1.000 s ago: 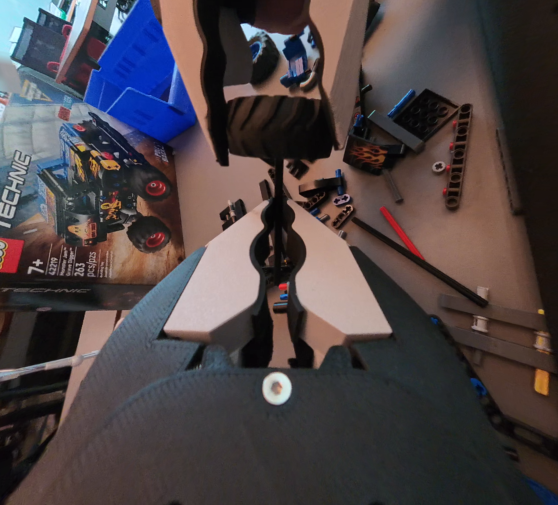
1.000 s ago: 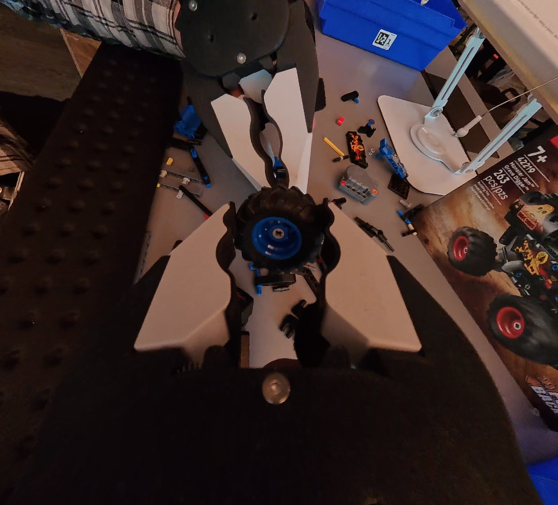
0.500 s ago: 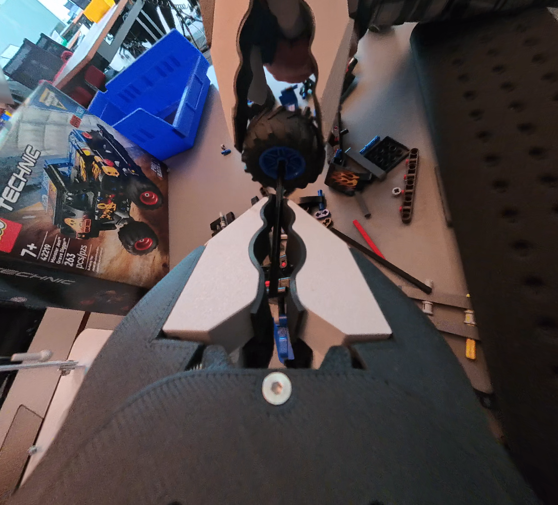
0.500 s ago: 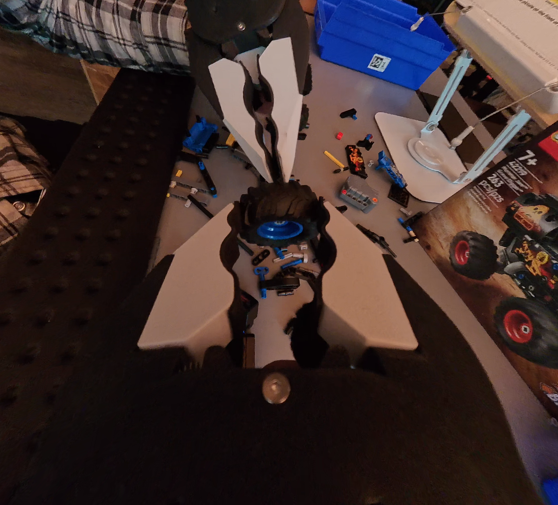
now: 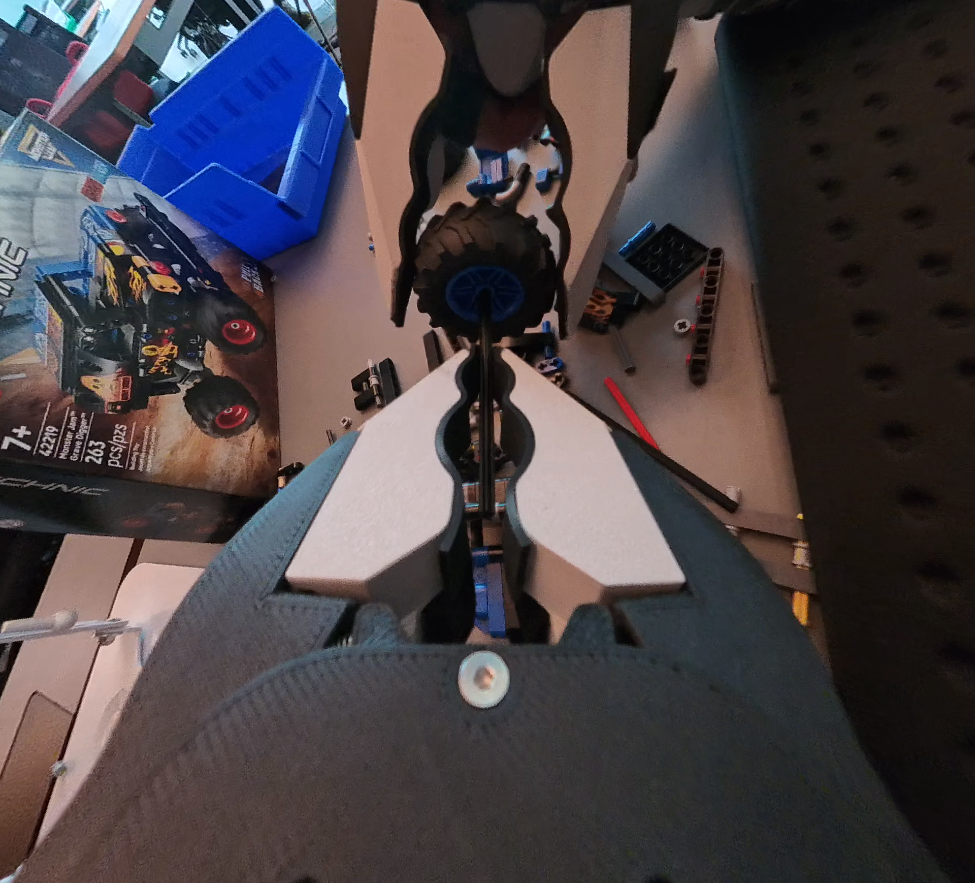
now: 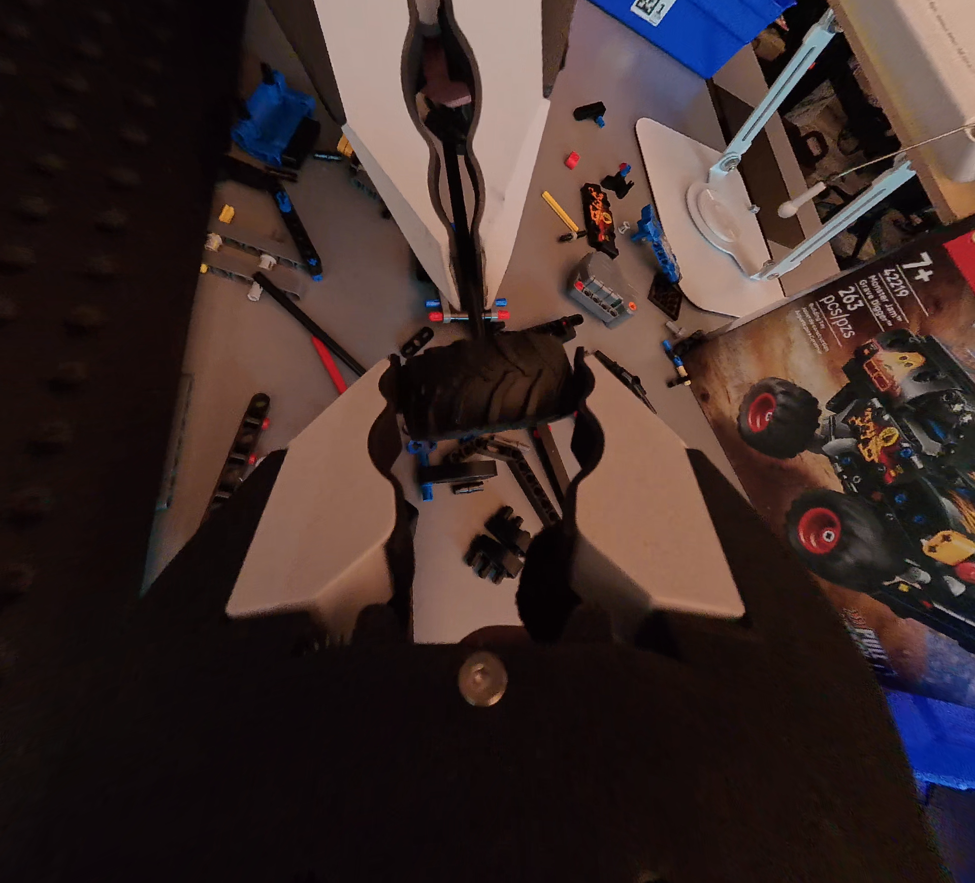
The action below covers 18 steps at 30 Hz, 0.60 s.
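Note:
My left gripper (image 5: pixel 485 356) is shut on a thin black axle (image 5: pixel 484 414) that points forward. The axle's far tip meets the blue hub (image 5: pixel 483 290) of a black tyre (image 5: pixel 475 240). My right gripper (image 6: pixel 485 367) is shut on that tyre (image 6: pixel 485 385), one finger on each side, with the tread toward its camera. Both grippers face each other above the grey table. The right gripper (image 5: pixel 483 324) shows at the top of the left wrist view. The left gripper (image 6: pixel 469 295) and the axle (image 6: pixel 459 224) show at the top of the right wrist view.
Loose toy-brick parts (image 6: pixel 496 546) lie on the grey table (image 5: pixel 686 118) under both grippers. A blue bin (image 5: pixel 237 145) and a printed set box (image 6: pixel 854 435) stand on one side. A dark studded mat (image 5: pixel 870 277) lies on the other. A white lamp base (image 6: pixel 686 203) stands beyond the box.
The right gripper has turned the tyre so the blue hub faces the left gripper instead of its own camera. The axle tip has come up to the hub.

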Each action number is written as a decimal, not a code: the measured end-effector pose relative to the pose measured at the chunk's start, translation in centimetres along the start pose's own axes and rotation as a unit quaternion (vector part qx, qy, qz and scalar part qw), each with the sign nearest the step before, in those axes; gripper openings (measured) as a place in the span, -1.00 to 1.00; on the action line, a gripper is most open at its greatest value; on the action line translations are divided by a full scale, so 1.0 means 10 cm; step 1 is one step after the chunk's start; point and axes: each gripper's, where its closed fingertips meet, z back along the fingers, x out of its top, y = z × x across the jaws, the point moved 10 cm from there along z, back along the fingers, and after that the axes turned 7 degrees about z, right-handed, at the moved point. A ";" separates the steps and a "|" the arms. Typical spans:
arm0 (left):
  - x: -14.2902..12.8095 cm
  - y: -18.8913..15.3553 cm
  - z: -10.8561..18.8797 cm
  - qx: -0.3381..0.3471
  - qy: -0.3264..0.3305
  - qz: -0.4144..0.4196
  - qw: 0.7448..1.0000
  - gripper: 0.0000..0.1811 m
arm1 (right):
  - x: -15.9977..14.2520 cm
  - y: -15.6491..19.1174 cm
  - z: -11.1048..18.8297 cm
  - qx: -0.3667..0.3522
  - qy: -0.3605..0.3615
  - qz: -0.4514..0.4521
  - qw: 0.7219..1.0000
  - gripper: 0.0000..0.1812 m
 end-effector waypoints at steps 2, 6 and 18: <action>-0.01 -0.02 -0.02 0.006 0.008 -0.008 1.000 -0.98 | 0.00 0.01 -0.02 0.002 0.013 0.007 1.000 -0.32; -0.03 -0.01 -0.02 0.010 0.002 -0.002 1.000 -1.00 | 0.01 0.01 -0.03 -0.007 0.007 0.009 1.000 -0.35; -0.12 -0.06 -0.02 -0.002 0.005 -0.007 1.000 -0.98 | -0.03 0.05 -0.10 0.020 -0.017 -0.001 1.000 -0.36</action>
